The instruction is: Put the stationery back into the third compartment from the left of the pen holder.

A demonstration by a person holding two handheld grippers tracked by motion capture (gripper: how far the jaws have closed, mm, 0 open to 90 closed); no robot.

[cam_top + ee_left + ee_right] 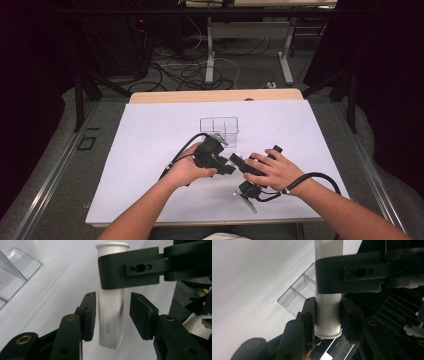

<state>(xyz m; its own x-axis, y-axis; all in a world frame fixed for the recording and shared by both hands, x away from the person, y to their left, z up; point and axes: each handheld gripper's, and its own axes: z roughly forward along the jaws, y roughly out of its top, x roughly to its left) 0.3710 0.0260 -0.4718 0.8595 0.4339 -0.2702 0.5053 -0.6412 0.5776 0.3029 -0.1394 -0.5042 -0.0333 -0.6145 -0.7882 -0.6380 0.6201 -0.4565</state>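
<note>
High view: both hands meet near the middle of the white sheet covering the desk, with the left tool and right tool facing each other. Just beyond them stands a clear plastic divided organizer, apart from the tools. Past the desk's far edge, loose cables lie on the floor around desk legs.

Left gripper view: a white plastic tube hangs above the sheet, its flanged round end up and its flattened, sealed end down, with small grey lettering near the bottom. The right tool crosses in front of its upper part and hides that stretch. The left tool has its jaws on either side of the tube's lower part; the left pad sits against it, the right pad stands clear with a visible gap, so they are spread.

Right gripper view: the right tool pinches the tube near its flanged end, pads pressed on both sides, the organizer behind.
</note>
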